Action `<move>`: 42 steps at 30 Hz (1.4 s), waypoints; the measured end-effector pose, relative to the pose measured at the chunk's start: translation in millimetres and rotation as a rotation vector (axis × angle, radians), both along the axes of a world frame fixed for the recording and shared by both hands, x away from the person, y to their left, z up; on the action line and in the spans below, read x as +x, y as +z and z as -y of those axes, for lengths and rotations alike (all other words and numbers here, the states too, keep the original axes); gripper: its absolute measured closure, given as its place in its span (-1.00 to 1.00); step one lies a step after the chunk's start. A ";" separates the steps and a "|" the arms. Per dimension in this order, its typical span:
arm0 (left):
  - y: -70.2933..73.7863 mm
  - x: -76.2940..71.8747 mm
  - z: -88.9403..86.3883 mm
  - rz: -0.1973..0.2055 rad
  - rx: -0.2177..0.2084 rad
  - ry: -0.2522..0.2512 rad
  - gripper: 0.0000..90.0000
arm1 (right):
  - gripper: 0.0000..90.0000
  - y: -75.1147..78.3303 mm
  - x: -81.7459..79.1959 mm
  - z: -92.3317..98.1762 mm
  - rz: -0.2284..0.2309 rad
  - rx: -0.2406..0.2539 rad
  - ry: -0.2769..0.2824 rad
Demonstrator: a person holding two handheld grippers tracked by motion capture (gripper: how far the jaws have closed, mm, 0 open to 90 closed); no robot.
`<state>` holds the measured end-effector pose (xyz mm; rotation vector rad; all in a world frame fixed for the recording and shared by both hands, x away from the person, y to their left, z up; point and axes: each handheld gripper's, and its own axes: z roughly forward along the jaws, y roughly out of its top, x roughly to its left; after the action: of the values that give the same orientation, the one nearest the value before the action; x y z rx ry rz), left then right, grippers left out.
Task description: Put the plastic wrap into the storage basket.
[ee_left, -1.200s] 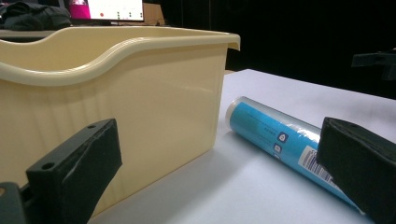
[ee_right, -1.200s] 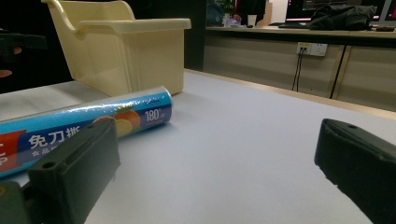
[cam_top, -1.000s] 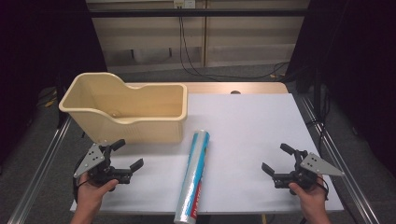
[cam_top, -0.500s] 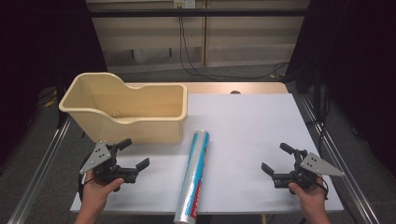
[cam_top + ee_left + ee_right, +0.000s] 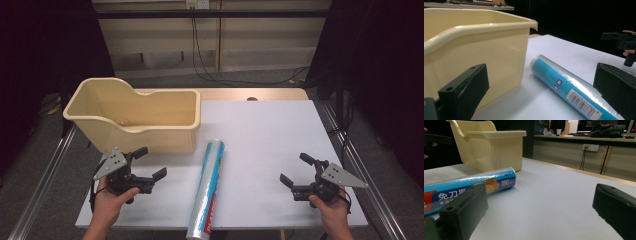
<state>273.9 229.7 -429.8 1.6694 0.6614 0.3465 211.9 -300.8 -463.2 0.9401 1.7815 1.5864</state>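
Note:
A long roll of cling film (image 5: 207, 188) in a blue and silver wrapper lies on the white table, its near end over the front edge. It appears as the roll (image 5: 571, 92) in the left gripper view and as the roll (image 5: 469, 187) in the right gripper view. A cream plastic bin (image 5: 135, 117) stands at the back left, the bin (image 5: 474, 55) close beside my left jaws. My left gripper (image 5: 149, 164) is open, left of the roll and just in front of the bin. My right gripper (image 5: 296, 170) is open near the front right, empty.
The white board (image 5: 270, 135) lies on a wooden table with metal rails along both sides. Cables hang against the wall behind. The right gripper view has a desk with a power socket (image 5: 592, 147) in the background.
My left gripper has moved right and slightly forward toward the roll. My right gripper has stayed in place.

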 end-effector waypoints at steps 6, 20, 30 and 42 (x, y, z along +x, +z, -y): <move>1.6 0.7 7.6 -0.027 0.019 -0.013 -1.00 | -1.00 1.3 -2.1 -0.9 0.002 -0.002 0.002; 14.0 7.0 35.6 -0.077 0.048 -0.072 -1.00 | -1.00 2.6 -3.4 -3.0 0.003 -0.017 0.006; 22.9 13.9 53.0 -0.124 0.060 -0.099 -1.00 | -1.00 2.3 -4.4 0.5 -0.005 -0.015 -0.008; 22.6 17.2 77.2 -0.167 0.098 -0.161 -1.00 | -1.00 2.5 -3.2 -0.1 -0.002 -0.017 0.000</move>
<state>291.1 152.4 -407.3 1.8462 0.6366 0.1264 208.7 -300.7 -460.7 0.9345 1.7937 1.5676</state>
